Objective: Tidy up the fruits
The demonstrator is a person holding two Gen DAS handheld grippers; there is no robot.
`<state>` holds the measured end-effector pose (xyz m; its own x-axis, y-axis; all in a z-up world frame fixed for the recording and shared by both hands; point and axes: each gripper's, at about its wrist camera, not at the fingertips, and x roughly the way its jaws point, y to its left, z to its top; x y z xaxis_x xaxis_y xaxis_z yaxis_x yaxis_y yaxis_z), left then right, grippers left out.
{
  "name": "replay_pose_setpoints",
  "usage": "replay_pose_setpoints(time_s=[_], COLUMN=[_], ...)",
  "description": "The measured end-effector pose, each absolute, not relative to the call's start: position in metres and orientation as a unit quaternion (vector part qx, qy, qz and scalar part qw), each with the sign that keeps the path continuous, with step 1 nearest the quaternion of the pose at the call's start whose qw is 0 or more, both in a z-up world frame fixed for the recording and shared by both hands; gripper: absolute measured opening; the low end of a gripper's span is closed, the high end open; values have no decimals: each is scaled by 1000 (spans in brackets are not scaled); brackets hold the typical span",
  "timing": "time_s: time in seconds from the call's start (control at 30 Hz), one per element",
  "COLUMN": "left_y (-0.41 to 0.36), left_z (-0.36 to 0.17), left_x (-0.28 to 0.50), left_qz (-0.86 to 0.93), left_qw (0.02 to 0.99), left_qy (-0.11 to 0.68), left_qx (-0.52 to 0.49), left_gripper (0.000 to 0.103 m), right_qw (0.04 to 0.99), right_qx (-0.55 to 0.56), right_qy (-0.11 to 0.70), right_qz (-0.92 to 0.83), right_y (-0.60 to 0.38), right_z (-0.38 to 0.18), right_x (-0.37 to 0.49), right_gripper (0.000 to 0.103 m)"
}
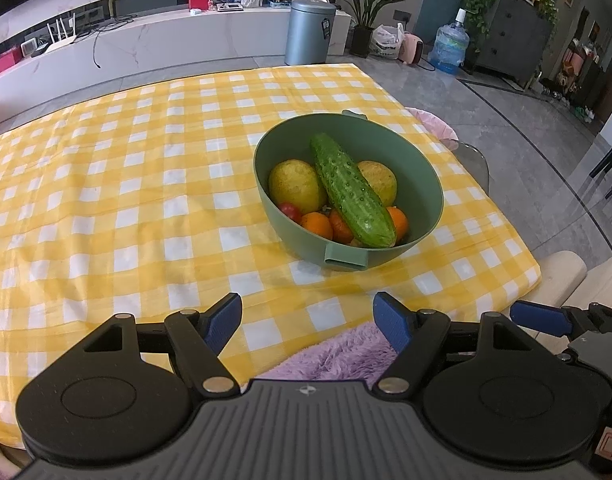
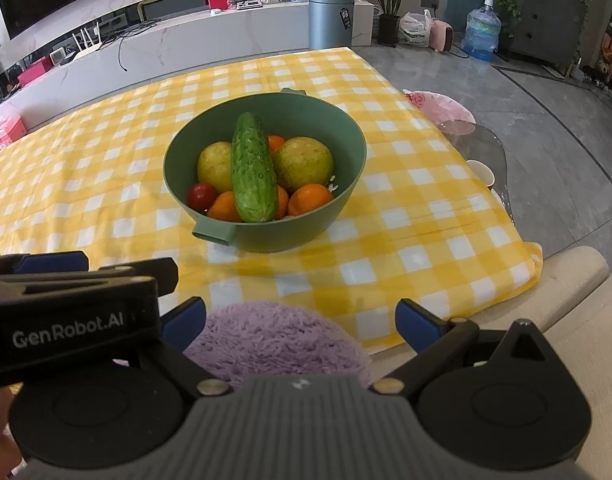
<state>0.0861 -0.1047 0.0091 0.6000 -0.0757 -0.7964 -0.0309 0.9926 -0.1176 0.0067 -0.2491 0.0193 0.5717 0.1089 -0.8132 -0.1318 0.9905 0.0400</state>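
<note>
A green bowl point(image 1: 425, 184) point(image 2: 345, 136) stands on the yellow checked tablecloth point(image 1: 126, 200) point(image 2: 405, 220). In it lie a cucumber point(image 1: 351, 192) point(image 2: 253, 168) on top, two yellow-green pears point(image 1: 296, 184) point(image 2: 304, 162), several oranges point(image 1: 317, 225) point(image 2: 309, 198) and a small red tomato point(image 1: 290, 211) point(image 2: 201, 195). My left gripper point(image 1: 307, 322) is open and empty, near the table's front edge, short of the bowl. My right gripper point(image 2: 302, 322) is open and empty, also short of the bowl. The left gripper's body shows at the left of the right wrist view.
A purple fluffy cushion point(image 1: 337, 354) point(image 2: 278, 344) lies below both grippers at the front edge. A pink plate point(image 2: 439, 106) and a paper cup point(image 2: 481, 172) sit on a glass side table at the right. A beige chair point(image 2: 565, 320) is at the lower right.
</note>
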Motion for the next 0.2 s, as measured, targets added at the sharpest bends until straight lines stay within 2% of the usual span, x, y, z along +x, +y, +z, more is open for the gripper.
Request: replay_pose_setpoints(time_s=[0.2], left_y=[-104], left_z=[9], left_x=[87], left_qz=[-11], left_qw=[892], left_qy=[448], left_qx=[-58], left_gripper=[88], right_qw=[886], right_qx=[-15], right_qy=[458], right_qz=[67], right_y=[-248], right_z=[18], right_x=[7], right_gripper=[97])
